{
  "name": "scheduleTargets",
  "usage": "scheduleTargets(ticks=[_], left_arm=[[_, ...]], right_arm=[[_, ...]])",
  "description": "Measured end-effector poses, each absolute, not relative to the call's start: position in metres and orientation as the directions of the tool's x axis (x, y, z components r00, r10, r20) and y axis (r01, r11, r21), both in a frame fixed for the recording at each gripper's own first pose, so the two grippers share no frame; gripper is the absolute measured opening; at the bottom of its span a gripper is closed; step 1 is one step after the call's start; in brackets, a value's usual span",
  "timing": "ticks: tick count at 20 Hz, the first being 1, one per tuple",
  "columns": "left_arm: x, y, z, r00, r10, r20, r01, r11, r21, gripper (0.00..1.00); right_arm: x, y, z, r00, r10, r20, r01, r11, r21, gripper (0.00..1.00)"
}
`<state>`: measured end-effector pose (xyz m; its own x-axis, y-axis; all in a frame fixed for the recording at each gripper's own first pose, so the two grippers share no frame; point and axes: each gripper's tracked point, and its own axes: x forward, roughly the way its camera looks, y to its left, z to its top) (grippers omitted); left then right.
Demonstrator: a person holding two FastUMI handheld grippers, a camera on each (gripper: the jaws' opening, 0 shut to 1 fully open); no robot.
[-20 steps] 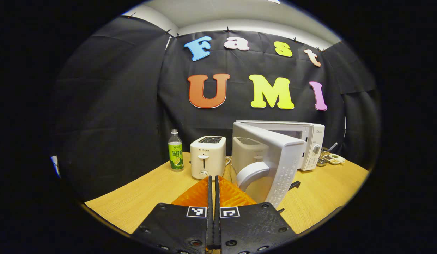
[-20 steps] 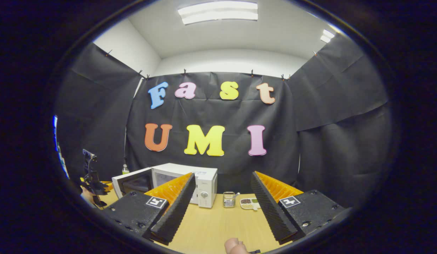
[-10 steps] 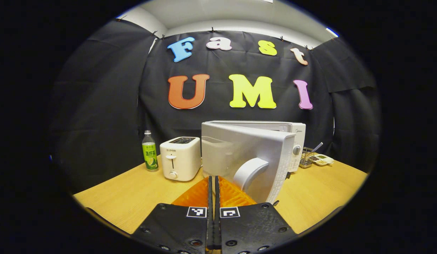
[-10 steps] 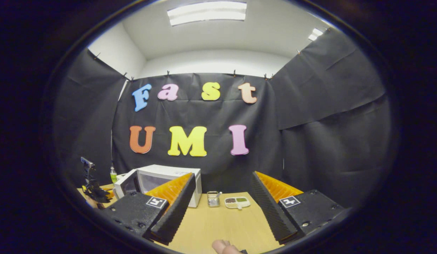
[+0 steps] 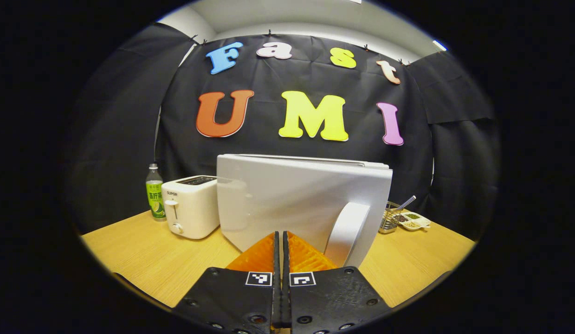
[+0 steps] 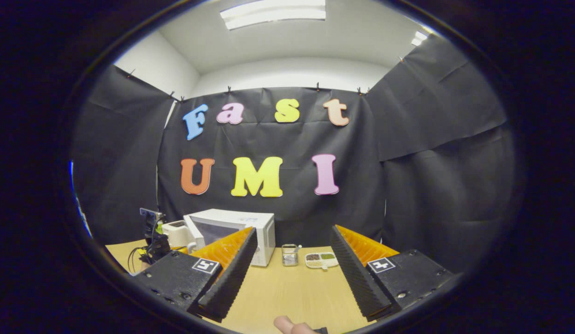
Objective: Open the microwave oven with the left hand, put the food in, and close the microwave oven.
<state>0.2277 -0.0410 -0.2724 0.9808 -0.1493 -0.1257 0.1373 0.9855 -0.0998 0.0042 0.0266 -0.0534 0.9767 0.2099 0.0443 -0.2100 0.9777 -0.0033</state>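
**Microwave door nearly shut, food dish waiting on the counter**

The microwave oven is standing just ahead of the left tool, its door facing that tool and swung almost flat against the cabinet. The curved door handle is sitting just beyond the fingertips and slightly to their right. The left tool's fingers are pressed together with nothing between them. In the right gripper view the right tool is hanging with its fingers spread wide and empty, and the oven is ahead and to its left.

The door is a rigid, light hinged panel that should swing freely; a flat push near the handle edge, far from the hinge, looks the easiest way to latch it. The handle is smooth and rounded, so a pinch could slip. The oven itself looks heavy enough not to slide.

Beyond the oven on the counter: a toaster and bottle to the left, a wire basket and a divided dish of food to the right.
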Motion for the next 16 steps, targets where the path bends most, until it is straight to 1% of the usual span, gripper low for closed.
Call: scheduleTargets(ticks=[1,2,4,5,8,12,13,16], left_arm=[[0.234,-0.051,-0.271,0.979,-0.162,-0.12,0.152,0.984,-0.091,0.0],[0.242,-0.056,-0.27,0.981,-0.155,-0.116,0.147,0.986,-0.075,0.0],[0.256,-0.072,-0.269,0.978,-0.172,-0.122,0.163,0.983,-0.08,0.0],[0.263,-0.082,-0.27,0.975,-0.186,-0.124,0.175,0.98,-0.094,0.0],[0.287,-0.098,-0.271,0.972,-0.196,-0.129,0.183,0.978,-0.102,0.0],[0.318,-0.121,-0.276,0.97,-0.2,-0.137,0.19,0.978,-0.086,0.0],[0.323,-0.126,-0.28,0.967,-0.207,-0.149,0.195,0.976,-0.094,0.0],[0.337,-0.133,-0.281,0.97,-0.199,-0.142,0.184,0.977,-0.111,0.0]], right_arm=[[0.008,0.025,-0.054,0.978,0.206,0.043,-0.206,0.979,-0.004,1.0],[0.013,0.024,-0.053,0.979,0.201,0.044,-0.201,0.979,-0.006,0.92],[0.023,0.026,-0.054,0.978,0.207,0.041,-0.207,0.978,-0.011,0.92],[0.028,0.03,-0.056,0.976,0.216,0.037,-0.216,0.976,-0.009,1.0],[0.042,0.035,-0.059,0.971,0.237,0.024,-0.237,0.972,-0.008,1.0],[0.07,0.033,-0.071,0.971,0.238,-0.005,-0.238,0.971,-0.003,1.0],[0.078,0.033,-0.078,0.971,0.237,-0.017,-0.237,0.971,0.001,0.92],[0.093,0.032,-0.092,0.969,0.243,-0.041,-0.242,0.97,0.013,0.92]])
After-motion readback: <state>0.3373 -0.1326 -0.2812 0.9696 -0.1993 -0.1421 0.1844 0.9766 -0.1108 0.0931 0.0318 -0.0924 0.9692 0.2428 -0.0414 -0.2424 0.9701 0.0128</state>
